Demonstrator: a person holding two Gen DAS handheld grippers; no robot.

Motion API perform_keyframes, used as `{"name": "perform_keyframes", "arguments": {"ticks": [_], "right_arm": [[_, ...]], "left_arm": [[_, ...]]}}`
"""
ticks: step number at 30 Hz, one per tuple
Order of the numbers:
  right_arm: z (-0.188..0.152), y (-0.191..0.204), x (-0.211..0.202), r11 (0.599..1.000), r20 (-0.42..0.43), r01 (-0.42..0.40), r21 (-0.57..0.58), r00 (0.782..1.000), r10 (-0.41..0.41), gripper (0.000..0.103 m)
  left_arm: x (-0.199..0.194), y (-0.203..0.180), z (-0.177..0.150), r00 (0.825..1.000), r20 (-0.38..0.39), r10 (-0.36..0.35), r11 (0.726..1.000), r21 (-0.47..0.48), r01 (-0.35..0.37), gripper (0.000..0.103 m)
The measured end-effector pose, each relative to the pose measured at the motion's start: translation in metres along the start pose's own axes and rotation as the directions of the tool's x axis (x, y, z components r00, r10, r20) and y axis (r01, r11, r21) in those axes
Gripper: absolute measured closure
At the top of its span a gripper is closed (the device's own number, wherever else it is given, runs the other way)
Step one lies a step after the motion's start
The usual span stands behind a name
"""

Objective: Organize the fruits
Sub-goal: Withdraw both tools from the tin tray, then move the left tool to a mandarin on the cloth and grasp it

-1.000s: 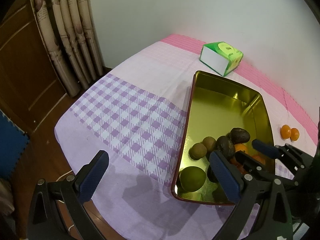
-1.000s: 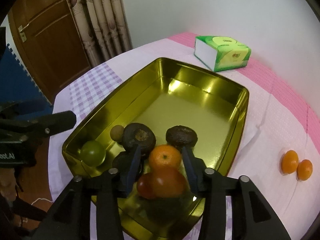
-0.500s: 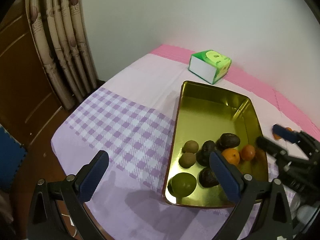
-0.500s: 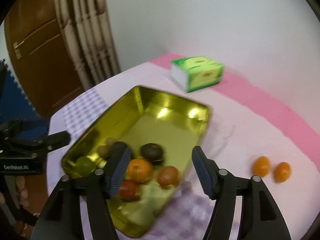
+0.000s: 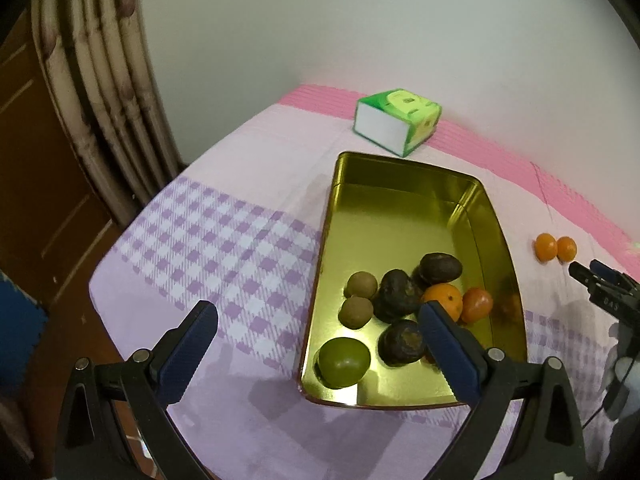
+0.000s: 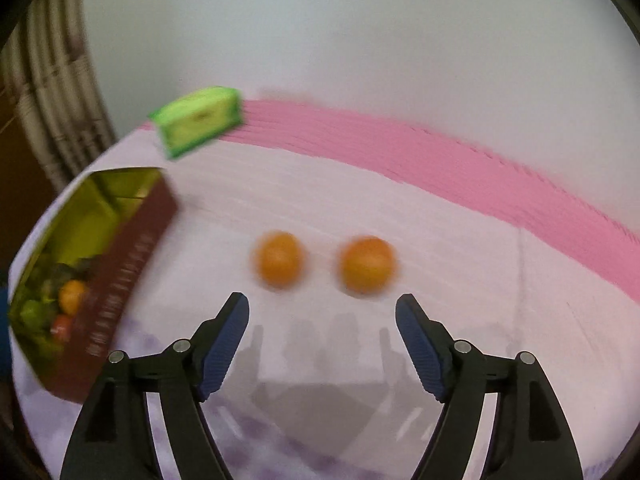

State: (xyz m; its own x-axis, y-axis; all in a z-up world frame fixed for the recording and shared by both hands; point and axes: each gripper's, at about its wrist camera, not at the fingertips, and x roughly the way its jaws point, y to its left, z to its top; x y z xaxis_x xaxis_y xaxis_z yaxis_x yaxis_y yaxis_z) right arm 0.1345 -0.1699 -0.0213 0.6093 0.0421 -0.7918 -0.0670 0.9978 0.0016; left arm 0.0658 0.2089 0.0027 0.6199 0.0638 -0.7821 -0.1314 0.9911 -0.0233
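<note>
The left gripper [image 5: 316, 322] has its two blue pads wide apart, and nothing is between them. It hangs over the near end of the gold tin [image 5: 404, 208].

Inside the tin, at the near end, lie nine fruits that can be counted. There is one green fruit [image 5: 343, 362]. There are two small brown round fruits [image 5: 357, 298]. There are three dark wrinkly fruits [image 5: 400, 292]. There are two orange fruits [image 5: 460, 304] side by side, and a bit of one red fruit peeks out behind the gripper's pad. The far half of the tin is bare.

To the right of the tin, out on the cloth, sit two small oranges [image 5: 556, 247]. In the left view they touch each other; in the right view there is a little gap between them.

The right gripper [image 6: 322, 308] is pointed at those two oranges. Its jaws have just been opening and now stand wide, with nothing between them. The picture from it is blurry.

One green and white tissue box [image 5: 396, 122] sits past the far end of the tin.

Everything rests on a tablecloth [image 5: 224, 232] with purple checks, pale lilac and a pink band by the white wall [image 5: 320, 20]. On the left are striped curtains [image 5: 104, 92] and a brown wooden door [image 5: 36, 184].
</note>
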Motion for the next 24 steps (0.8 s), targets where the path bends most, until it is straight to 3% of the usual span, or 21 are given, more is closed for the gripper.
{"name": "perform_keyframes", "arguments": {"ticks": [11, 21, 24], "right_arm": [[-0.006, -0.051, 0.034, 0.995, -0.045, 0.086, 0.041, 0.995, -0.084, 0.015], [-0.010, -0.068, 0.042, 0.998, -0.064, 0.049, 0.031, 0.997, -0.047, 0.000], [-0.011, -0.069, 0.041, 0.999, -0.059, 0.039, 0.019, 0.998, -0.038, 0.000]], "left_arm": [[-0.004, -0.076, 0.008, 0.999, 0.002, -0.050, 0.986, 0.157, 0.049, 0.003], [0.017, -0.168, 0.012, 0.992, -0.063, -0.107, 0.950, 0.287, 0.120, 0.003], [0.025, -0.191, 0.016, 0.991, -0.065, -0.120, 0.940, 0.312, 0.134, 0.003]]}}
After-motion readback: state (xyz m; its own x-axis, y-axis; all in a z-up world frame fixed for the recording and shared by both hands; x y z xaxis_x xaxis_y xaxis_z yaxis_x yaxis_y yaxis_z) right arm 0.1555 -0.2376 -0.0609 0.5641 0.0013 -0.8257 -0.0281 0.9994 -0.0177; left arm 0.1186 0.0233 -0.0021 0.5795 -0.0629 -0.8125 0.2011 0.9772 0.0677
